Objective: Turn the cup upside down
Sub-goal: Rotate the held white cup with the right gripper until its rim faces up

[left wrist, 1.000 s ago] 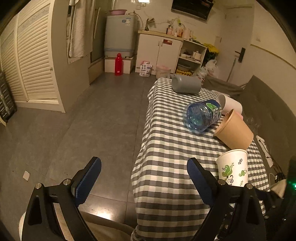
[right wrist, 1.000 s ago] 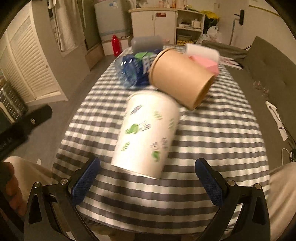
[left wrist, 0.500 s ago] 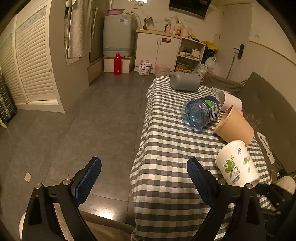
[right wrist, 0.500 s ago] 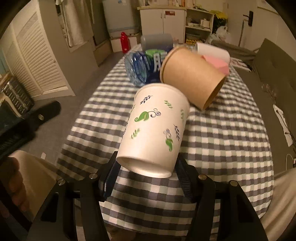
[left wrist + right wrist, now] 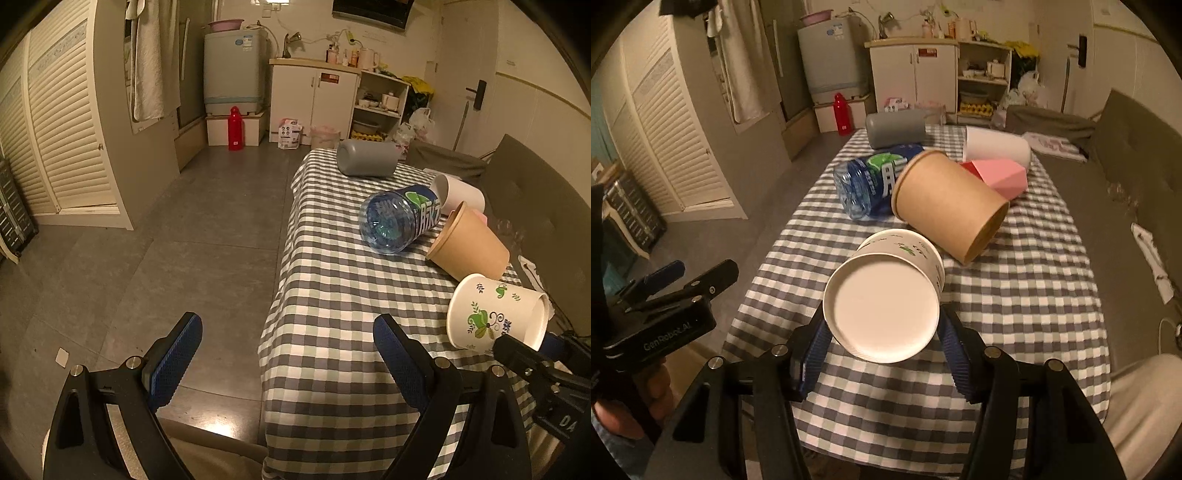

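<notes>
A white paper cup with green leaf prints is held tilted above the checked tablecloth, its flat base turned toward the right wrist camera. My right gripper is shut on the cup near its base. In the left wrist view the cup lies nearly on its side in the air at the right, with the right gripper under it. My left gripper is open and empty, hovering over the table's front left corner and the floor.
A brown paper cup, a blue water bottle, a white cup, a pink box and a grey cylinder lie on the table behind. A grey sofa runs along the right. Floor lies to the left.
My right gripper closed on the cup, lifted it off the table and tipped it, so its base now faces the camera. The left gripper stayed open and almost still.
</notes>
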A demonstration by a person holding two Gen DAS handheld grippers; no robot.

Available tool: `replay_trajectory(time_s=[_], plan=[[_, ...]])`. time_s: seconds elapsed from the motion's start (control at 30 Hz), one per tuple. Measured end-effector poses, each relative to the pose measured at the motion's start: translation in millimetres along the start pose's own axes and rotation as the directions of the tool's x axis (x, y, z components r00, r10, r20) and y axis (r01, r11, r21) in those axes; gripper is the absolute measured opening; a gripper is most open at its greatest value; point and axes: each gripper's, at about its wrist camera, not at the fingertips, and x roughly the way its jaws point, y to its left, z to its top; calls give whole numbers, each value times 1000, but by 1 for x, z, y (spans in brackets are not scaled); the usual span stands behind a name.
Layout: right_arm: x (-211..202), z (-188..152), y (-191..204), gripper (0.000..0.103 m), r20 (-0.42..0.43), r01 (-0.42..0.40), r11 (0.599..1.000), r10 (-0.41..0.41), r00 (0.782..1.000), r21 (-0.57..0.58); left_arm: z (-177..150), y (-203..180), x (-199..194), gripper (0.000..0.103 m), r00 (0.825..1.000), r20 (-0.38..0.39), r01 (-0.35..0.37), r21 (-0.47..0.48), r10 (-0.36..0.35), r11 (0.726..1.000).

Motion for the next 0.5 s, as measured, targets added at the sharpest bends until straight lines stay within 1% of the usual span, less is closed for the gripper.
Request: replay_trajectory(time_s=[0.1,0.17,0.27,0.33,0.5], plan=[[-5,1,-1,57,-28,-1,1000,0,1000,-14,-1,-1,1,96,1000,-3,-5,5,5,1000],[-9,0,-3,57,-85,-8,1000,6,996,-19,0,-2,2,96,1000,-7,-6,4,6,1000],[-13,-5,-5,57,-138,-11,1000,8,990,-20,0,-3,3,96,1000,-7,-2,5,2,1000],[-11,-7,-5,57,-153,8,999,-15,988,-42,0,-6,4,96,1000,-9,-1,12,1,1000],[6,-2,-10,57,-166,10,1000,-13,986,-17,-1,-12,3,96,1000,-5,1,28,-1,1000]])
